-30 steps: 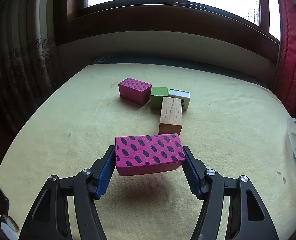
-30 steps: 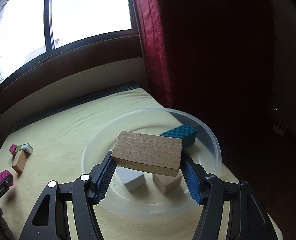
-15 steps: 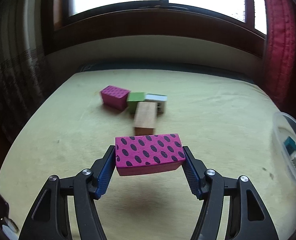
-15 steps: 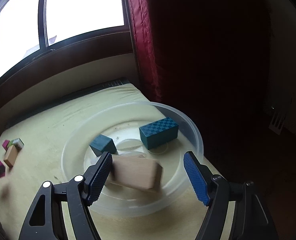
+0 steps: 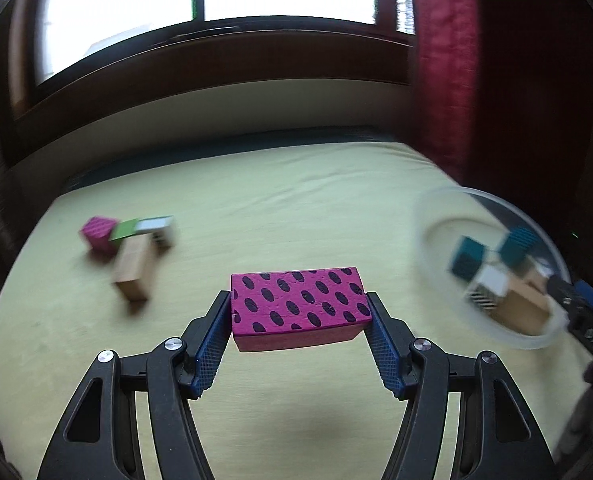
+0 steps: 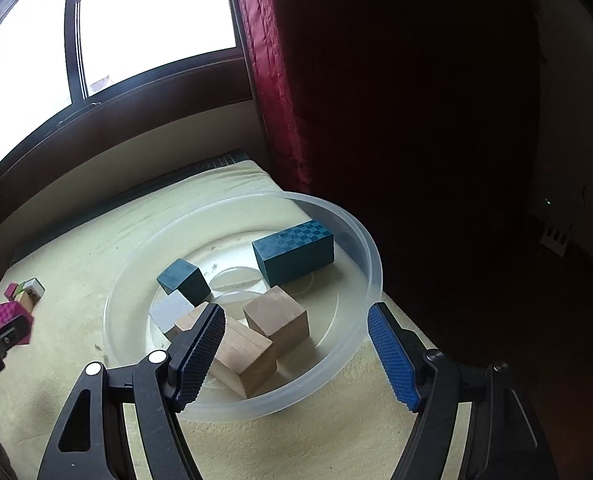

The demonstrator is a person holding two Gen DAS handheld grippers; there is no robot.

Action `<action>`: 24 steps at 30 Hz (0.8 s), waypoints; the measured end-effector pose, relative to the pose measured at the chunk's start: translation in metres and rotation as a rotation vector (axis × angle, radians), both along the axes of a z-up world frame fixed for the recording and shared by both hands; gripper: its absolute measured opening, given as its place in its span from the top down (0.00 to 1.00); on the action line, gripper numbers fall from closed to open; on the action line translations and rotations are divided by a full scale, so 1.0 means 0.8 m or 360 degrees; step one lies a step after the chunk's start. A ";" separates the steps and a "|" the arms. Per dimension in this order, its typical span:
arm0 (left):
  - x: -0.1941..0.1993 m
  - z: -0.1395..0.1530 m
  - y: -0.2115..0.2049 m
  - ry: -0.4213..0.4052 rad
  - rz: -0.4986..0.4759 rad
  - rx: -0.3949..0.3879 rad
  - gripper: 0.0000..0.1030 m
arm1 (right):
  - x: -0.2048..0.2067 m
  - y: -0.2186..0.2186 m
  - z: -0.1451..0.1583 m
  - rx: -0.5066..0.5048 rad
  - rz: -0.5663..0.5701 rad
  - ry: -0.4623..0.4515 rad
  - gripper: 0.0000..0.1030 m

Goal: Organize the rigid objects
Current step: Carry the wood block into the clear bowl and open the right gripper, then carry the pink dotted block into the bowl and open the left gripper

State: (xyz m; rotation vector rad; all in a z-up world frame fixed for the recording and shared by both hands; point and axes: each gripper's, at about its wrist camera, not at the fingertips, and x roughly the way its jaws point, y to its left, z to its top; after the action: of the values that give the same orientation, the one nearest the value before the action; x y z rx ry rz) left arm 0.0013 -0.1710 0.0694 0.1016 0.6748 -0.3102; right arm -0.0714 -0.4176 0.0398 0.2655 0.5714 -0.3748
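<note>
My left gripper (image 5: 299,316) is shut on a pink block with dark spots (image 5: 298,304) and holds it above the yellow cloth. It also shows at the left edge of the right wrist view (image 6: 6,320). My right gripper (image 6: 296,344) is open and empty above the near rim of a clear plastic bowl (image 6: 370,256). In the bowl lie a long wooden block (image 6: 242,350), a brown cube (image 6: 276,320), a teal checkered block (image 6: 294,250), a dark teal cube (image 6: 184,280) and a white block (image 6: 170,312). The bowl shows at the right in the left wrist view (image 5: 428,248).
A cluster of blocks lies on the cloth at the left: pink (image 5: 98,234), green (image 5: 124,228), white (image 5: 156,226) and plain wood (image 5: 134,270). A window sill and wall run along the back. A red curtain (image 6: 280,80) hangs at the right.
My right gripper has opened and dropped the long wooden block into the bowl. My left gripper has swung right with the pink block, bringing the bowl into its view.
</note>
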 end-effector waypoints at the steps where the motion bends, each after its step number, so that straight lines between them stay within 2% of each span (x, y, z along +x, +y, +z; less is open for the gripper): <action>1: -0.002 0.002 -0.010 0.0007 -0.0046 -0.0011 0.37 | -0.001 0.001 0.000 -0.0005 0.0002 -0.0012 0.25; 9: -0.001 0.008 -0.071 0.0050 -0.0316 -0.0066 0.37 | -0.009 0.006 0.004 -0.0038 -0.0012 -0.0071 0.25; 16: 0.004 0.005 -0.110 0.0070 -0.0464 -0.0052 0.37 | -0.008 0.001 0.003 -0.0017 -0.0026 -0.0078 0.25; 21: 0.003 0.013 -0.132 0.0003 -0.0576 -0.0054 0.36 | -0.008 0.001 0.004 -0.0013 -0.0027 -0.0076 0.25; 24: 0.005 0.014 -0.132 -0.0001 -0.0558 -0.0042 0.28 | -0.008 -0.003 0.003 0.0006 -0.0042 -0.0075 0.25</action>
State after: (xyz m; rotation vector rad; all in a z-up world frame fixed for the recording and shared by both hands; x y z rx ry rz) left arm 0.0051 -0.2764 0.0804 0.1951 0.6508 -0.6555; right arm -0.0776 -0.4201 0.0425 0.2849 0.5228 -0.3919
